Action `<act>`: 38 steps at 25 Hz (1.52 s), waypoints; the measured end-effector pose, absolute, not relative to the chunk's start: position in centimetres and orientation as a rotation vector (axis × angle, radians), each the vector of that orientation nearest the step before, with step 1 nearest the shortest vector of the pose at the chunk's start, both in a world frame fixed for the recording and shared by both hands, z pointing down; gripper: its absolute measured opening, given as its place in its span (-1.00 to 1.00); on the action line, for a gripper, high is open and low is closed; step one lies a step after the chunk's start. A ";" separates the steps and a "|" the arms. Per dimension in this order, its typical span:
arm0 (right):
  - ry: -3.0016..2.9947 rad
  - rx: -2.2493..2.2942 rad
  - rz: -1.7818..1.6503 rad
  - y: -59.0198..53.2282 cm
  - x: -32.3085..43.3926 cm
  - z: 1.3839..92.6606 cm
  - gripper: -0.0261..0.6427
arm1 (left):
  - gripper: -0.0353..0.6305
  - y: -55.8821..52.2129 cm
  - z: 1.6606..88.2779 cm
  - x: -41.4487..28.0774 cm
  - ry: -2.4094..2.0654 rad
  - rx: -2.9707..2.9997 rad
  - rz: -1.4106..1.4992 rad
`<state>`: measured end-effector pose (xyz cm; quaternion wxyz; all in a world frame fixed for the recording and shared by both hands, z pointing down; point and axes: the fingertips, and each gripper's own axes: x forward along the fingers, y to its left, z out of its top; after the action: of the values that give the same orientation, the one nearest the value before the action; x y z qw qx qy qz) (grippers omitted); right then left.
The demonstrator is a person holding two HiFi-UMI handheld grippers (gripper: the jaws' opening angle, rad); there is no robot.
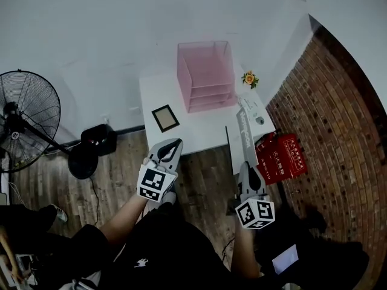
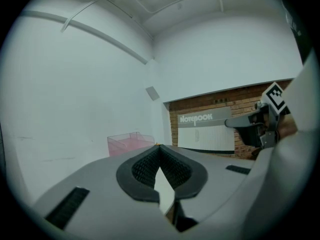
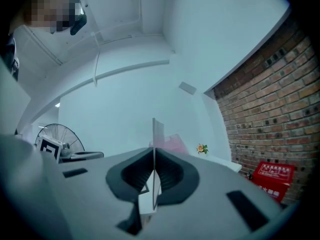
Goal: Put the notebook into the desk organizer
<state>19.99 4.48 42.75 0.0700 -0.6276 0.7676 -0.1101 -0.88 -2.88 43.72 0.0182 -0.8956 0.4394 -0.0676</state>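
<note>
A fan (image 1: 27, 119) stands on the wooden floor at far left. The left tool (image 1: 172, 147) is held over the floor in front of the white worktop (image 1: 199, 128). In the left gripper view the left tool (image 2: 159, 149) has its jaws drawn together with nothing between them.

On the worktop a small dark frame (image 1: 164, 118) lies near the front left. Behind it stands the pink, see-through organizer (image 1: 205, 74) with its tiers open toward the person. A small flower (image 1: 250, 78) sits just right of it.

The notebook (image 1: 244, 132) is not in the organizer. The right tool (image 1: 247, 168) holds it edge-up in the air, along the worktop's right side. In the right gripper view the right tool (image 3: 153, 151) has its jaws clamped narrow on the notebook (image 3: 155, 131). The left gripper view shows the notebook's (image 2: 206, 131) cover: a grey band printed "Notebook" in white above a pale lower part.

At the right a red box (image 1: 281, 156) stands on the floor against the brick wall (image 1: 338, 101). Its white print is too small to read.
</note>
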 end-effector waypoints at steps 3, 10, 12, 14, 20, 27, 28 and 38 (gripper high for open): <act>2.307 -1.897 -0.331 1.7 19.8 42.4 -0.89 | -0.88 -6.1 43.6 -0.9 1.356 -2.792 -0.207; 2.287 -1.940 -0.329 -4.5 19.0 42.1 -0.89 | -0.88 -12.9 43.2 -1.2 1.297 -2.832 -0.181; 2.276 -1.949 -0.329 -6.0 18.6 42.0 -0.89 | -0.88 -14.7 43.2 -1.5 1.286 -2.836 -0.177; 2.267 -1.958 -0.330 -7.4 18.1 42.1 -0.89 | -0.88 -16.5 43.2 -1.8 1.276 -2.843 -0.163; 2.250 -1.980 -0.334 -10.7 16.9 42.3 -0.89 | -0.88 -20.2 44.4 -2.6 1.236 -2.875 -0.148; 2.300 -1.957 -0.310 -14.5 14.9 41.3 -0.89 | -0.88 -22.9 44.5 -3.7 1.260 -2.890 -0.124; 2.309 -1.948 -0.312 -15.1 14.6 41.3 -0.89 | -0.88 -23.2 44.5 -3.8 1.266 -2.887 -0.128; 2.409 -1.814 -0.330 -21.9 13.6 41.4 -0.89 | -0.88 -26.5 43.6 -4.1 1.397 -2.809 -0.102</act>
<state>13.62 -21.92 41.44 0.0539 -0.5971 0.7930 -0.1087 -4.12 -26.45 43.60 0.0013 -0.8949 0.4450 -0.0325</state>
